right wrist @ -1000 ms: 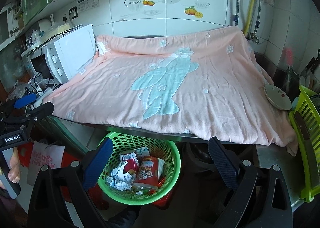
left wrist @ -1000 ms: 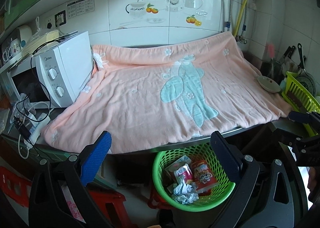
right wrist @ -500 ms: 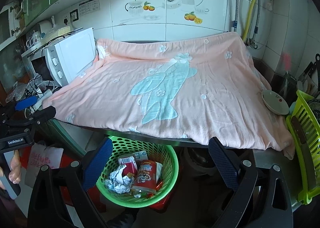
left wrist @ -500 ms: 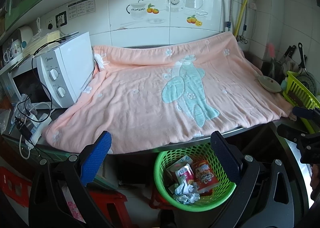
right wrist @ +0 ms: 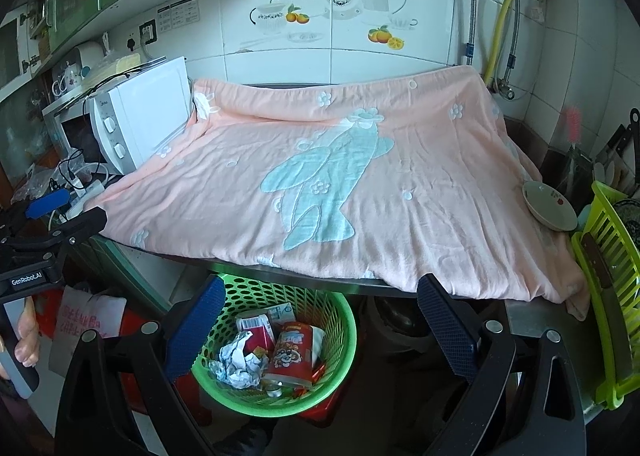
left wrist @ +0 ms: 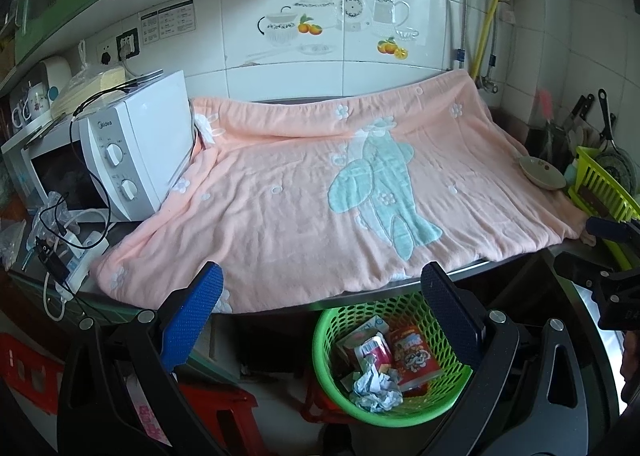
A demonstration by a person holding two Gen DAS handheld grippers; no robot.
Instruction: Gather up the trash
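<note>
Green basket (left wrist: 400, 412): sits on the floor under the counter's front edge, below and between the fingers of both grippers; in the right wrist view (right wrist: 276, 404) it lies just past the left finger.
Basket contents: a crumpled paper wad (left wrist: 376, 384) nearest the grippers, a red snack can (left wrist: 414, 356) with a cartoon face beside it, a red-and-white carton (left wrist: 370, 348) and a pale carton (left wrist: 370, 326) behind — all lying loose inside the rim.
Left gripper (left wrist: 320, 308): fingers spread wide apart, nothing between them; blue pads face inward over the counter edge.
Right gripper (right wrist: 320, 316): fingers likewise wide apart and empty, held above the basket.
Other gripper in view: the left one shows at the left edge of the right wrist view, gripped by a hand (right wrist: 26, 340); the right one shows at the right edge of the left wrist view.
Pink blanket (left wrist: 320, 196): spread over the counter ahead of both grippers, its front hem overhanging the edge above the basket.
Microwave (left wrist: 132, 152): ahead and to the left, touching the blanket's left side, with cables and a power strip (left wrist: 76, 248) in front of it.
Bowl (left wrist: 542, 174): ahead to the right, resting on the blanket's right edge.
Yellow-green rack (right wrist: 612, 256): far right, just beside the bowl.
Red stool (left wrist: 224, 412): on the floor, left of the basket.
</note>
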